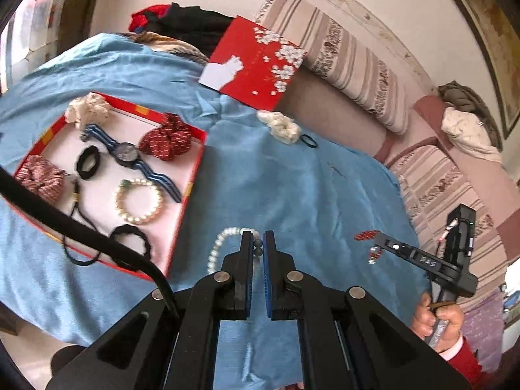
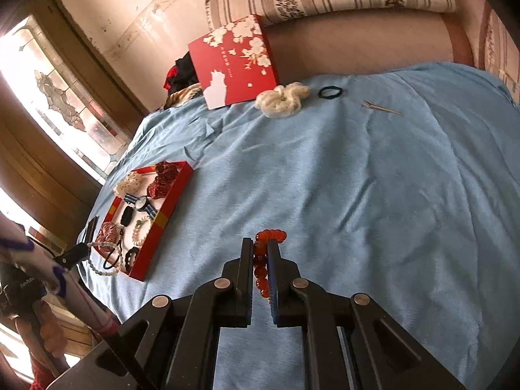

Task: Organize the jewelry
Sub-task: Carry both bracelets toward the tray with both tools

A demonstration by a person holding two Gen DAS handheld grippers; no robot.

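Bracelets hang limp from your closed fingers, white beads (image 1: 224,243) in the left gripper (image 1: 258,243) beside the tray (image 1: 191,175), red beads (image 2: 263,260) in the right gripper (image 2: 260,253); grip strands, beads look slippery.

A blue cloth (image 2: 341,178) covers the bed, creased near its far edge. Behind it runs a striped bolster (image 1: 351,61) against a pale, scuffed wall (image 2: 130,16). A heap of red and black clothing (image 1: 182,22) sits at the cloth's far corner, while a stained-glass window (image 2: 61,97) glows to one side. Crumpled garments (image 1: 468,120) rest on a striped cushion.
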